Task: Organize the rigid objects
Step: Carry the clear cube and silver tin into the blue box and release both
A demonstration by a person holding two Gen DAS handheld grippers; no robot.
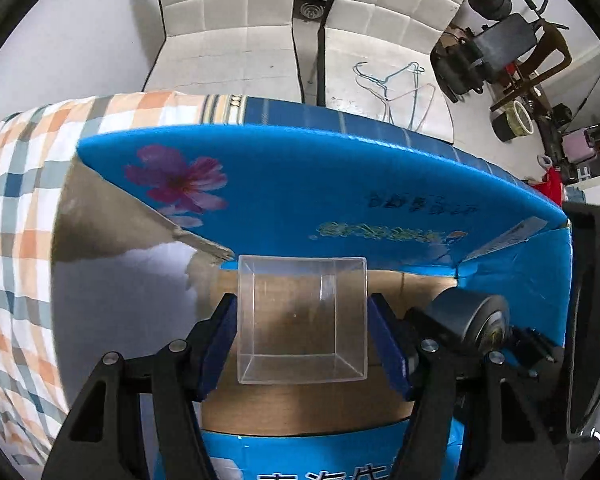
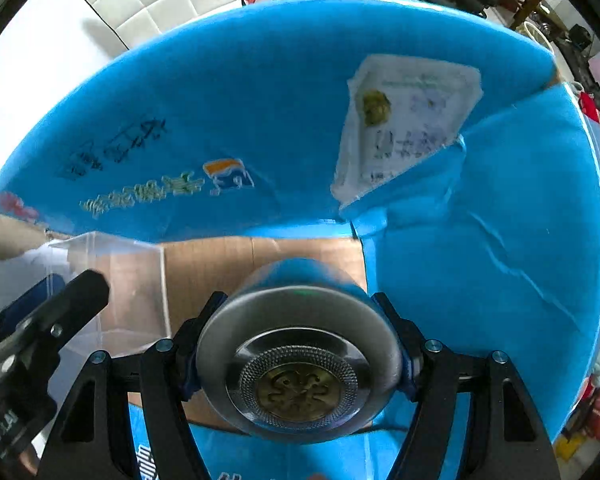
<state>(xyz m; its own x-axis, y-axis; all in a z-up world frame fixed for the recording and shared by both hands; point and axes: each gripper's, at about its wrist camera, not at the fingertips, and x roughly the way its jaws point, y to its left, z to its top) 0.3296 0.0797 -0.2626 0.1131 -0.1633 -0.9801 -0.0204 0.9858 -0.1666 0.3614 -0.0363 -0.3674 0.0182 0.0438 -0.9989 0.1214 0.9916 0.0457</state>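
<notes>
White padded chairs [image 1: 228,32] stood behind a checked cloth [image 1: 16,208] and a big blue cardboard box [image 1: 340,184] with its flaps open. On the left flap was a pink flower picture [image 1: 178,180]. Some wire hangers [image 1: 396,88] lay on one chair seat.

The left tongs [image 1: 302,320] pinched a clear plastic box [image 1: 302,316] between their blue pads [image 1: 220,344]. The clear box sat right between the two fingers, held over the brown inside of the blue box. Just to its right was a round silver tin [image 1: 474,320], seen from the side.

In the right view, the clear plastic box [image 2: 112,288] and the other tongs showed at the left edge. The right tongs [image 2: 300,344] pinched the round silver tin [image 2: 300,364] in the middle, also over the blue box [image 2: 500,240]. The tin had a gold badge [image 2: 298,394] on its end with a curly pattern. A white paper label [image 2: 404,128] was stuck on the far flap. Its writing was too blurry to read, and so was the dark and gold print [image 2: 140,196] on the flap.
</notes>
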